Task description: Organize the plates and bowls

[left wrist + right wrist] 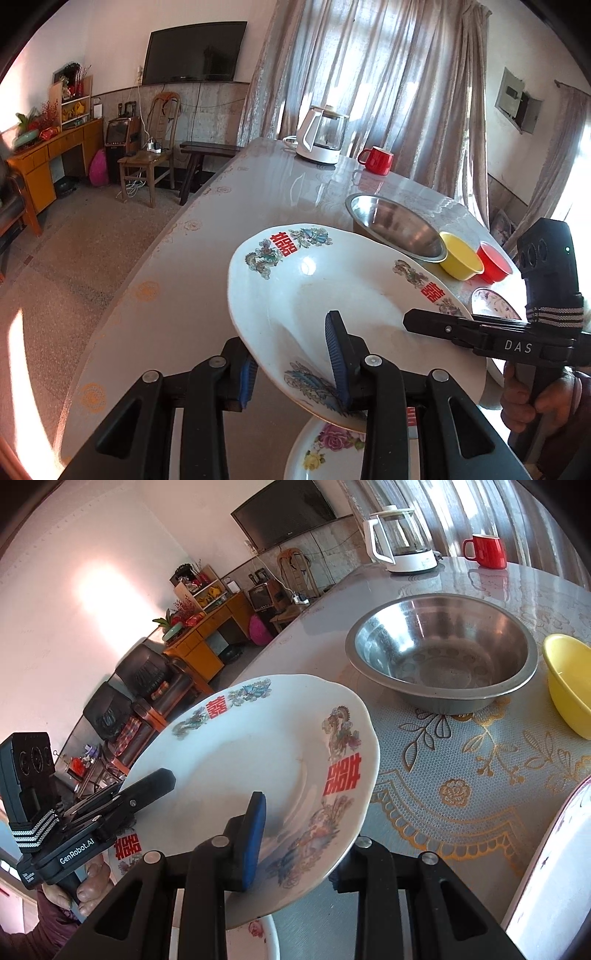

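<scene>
L wrist view: white plate (pixel 332 295) w/ red double-happiness marks and dragon/phoenix print, tilted, lifted off the table (pixel 166 277). L gripper (pixel 295 373) clamped on its near rim: one blue pad on top face, other pad under the rim. R gripper (pixel 436 325) seen from the side at plate's right edge, black finger lying over the rim; person's hand (pixel 532 398) on its handle. Below the held plate, a floral plate (pixel 325 454) w/ pink and yellow flowers lies on the table, partly hidden. Only this view shows the red bowl (pixel 493 260), just beside the yellow bowl (pixel 461 260); another patterned plate (pixel 491 302) peeks out behind the R gripper.

R wrist view: same white plate (pixel 258 768), R gripper (pixel 295 853) closed on its near rim, blue pad on top face, other finger below the edge. L gripper (pixel 147 786) visible at plate's left rim, upper finger over the plate; its lower finger hidden. Steel bowl (pixel 443 653) interior clear here, standing beyond the plate, apart from it; yellow bowl (pixel 570 683) near its right. Lace-pattern cloth w/ gold trim shows only here. Big plate edge (pixel 546 867) at far right, cropped.

Both views: kettle (pixel 321 136) and red mug (pixel 376 160) at far end of table, well apart from the plate.
</scene>
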`<state>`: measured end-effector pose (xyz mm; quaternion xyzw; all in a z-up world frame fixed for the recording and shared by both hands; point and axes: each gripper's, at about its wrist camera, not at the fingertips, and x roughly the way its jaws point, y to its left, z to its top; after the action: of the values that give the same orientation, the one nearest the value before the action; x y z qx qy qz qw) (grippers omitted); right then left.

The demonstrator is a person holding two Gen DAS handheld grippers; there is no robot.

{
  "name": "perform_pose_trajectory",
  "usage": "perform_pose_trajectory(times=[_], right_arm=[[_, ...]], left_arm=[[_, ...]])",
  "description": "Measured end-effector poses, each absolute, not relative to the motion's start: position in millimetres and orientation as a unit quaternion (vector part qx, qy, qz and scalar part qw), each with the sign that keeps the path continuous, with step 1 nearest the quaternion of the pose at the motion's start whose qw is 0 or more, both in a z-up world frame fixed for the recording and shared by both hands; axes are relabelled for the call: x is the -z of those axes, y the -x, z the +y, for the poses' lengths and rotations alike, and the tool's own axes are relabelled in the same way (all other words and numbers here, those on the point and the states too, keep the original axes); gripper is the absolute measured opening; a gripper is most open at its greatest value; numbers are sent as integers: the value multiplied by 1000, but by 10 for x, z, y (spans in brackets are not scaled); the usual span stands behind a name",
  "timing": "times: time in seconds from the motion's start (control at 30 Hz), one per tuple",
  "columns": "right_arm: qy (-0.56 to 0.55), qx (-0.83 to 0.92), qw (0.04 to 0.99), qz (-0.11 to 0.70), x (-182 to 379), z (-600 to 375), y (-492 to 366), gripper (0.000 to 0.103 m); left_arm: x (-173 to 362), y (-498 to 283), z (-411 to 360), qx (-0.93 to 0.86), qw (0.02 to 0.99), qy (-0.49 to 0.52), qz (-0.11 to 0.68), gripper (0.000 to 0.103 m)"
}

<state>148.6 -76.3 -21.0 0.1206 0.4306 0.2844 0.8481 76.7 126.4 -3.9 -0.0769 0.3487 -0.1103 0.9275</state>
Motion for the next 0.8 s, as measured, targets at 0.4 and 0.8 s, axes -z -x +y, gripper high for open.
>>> perform_pose_trajectory(times=[0.4,0.8], right_arm=[[-130,-277,856,418,63,-995,-1256,28],[-146,-262,866,401,-86,-1319,-1072,30]], left_arm=[[-97,-552,1083,126,929,74,339,37],[-262,-375,754,162,930,64,323,38]])
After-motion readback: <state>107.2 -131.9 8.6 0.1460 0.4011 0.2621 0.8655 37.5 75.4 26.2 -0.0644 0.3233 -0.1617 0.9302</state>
